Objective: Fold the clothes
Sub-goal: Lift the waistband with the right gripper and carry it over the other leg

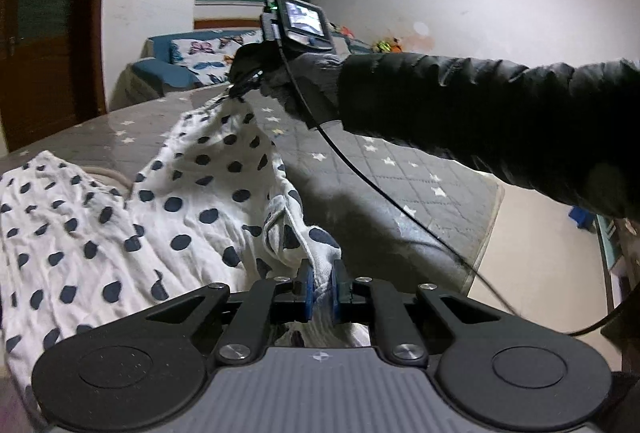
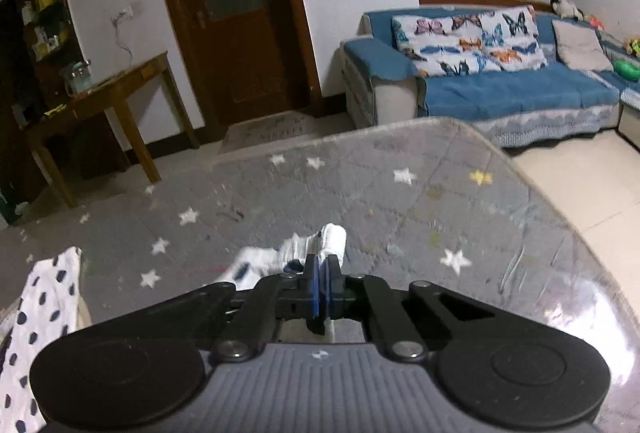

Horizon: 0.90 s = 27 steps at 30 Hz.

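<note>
Polka-dot garment (image 1: 120, 233) lies partly on the star-patterned bench (image 1: 420, 185), one edge pinched in the closed fingers of the left gripper (image 1: 320, 283). Farther off, the right gripper (image 2: 322, 287) is clamped on another corner. Lift both evenly — keep that edge taut to avoid sagging.

White walls, brown door (image 2: 236, 17), blue sofa (image 2: 500, 89), wooden side table (image 2: 120, 93).

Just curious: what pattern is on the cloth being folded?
White cloth with dark navy polka dots, clearest in the left wrist view.
</note>
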{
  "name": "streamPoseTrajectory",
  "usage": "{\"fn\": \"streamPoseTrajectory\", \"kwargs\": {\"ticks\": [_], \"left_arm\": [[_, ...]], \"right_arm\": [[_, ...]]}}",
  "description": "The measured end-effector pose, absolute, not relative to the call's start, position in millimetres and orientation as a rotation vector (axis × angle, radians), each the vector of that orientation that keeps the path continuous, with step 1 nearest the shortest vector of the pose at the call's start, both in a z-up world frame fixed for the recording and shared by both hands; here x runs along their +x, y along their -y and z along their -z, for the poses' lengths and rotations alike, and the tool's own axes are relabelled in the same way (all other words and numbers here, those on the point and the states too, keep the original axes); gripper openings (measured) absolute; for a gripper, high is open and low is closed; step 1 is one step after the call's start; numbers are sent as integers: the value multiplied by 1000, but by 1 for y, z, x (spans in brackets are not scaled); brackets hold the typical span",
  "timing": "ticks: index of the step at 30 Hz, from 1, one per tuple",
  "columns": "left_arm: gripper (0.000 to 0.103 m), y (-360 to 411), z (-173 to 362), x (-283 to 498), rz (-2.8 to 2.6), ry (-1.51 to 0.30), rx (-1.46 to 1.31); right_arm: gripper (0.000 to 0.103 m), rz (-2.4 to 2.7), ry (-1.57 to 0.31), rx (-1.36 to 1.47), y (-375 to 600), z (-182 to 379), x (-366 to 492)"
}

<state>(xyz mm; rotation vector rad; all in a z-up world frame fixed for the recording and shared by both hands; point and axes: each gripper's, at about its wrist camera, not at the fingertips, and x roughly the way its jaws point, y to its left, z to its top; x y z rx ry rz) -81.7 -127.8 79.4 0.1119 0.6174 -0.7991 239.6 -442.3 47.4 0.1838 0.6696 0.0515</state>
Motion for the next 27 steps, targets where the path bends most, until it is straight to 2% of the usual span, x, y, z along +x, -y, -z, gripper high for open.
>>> {"fn": "streamPoseTrajectory", "kwargs": {"ticks": [8,17,27], "left_arm": [[9,102,-96,-93,703,-588,24],[9,50,-106,-95,601,-555,-108],[9,-17,-86,-92,486,-583,-259]], "right_arm": [[2,-95,-616,169,409,-89,244],[2,-181,-575,111,314,-130,263],[2,-266,-607,0,176,-122,286]]}}
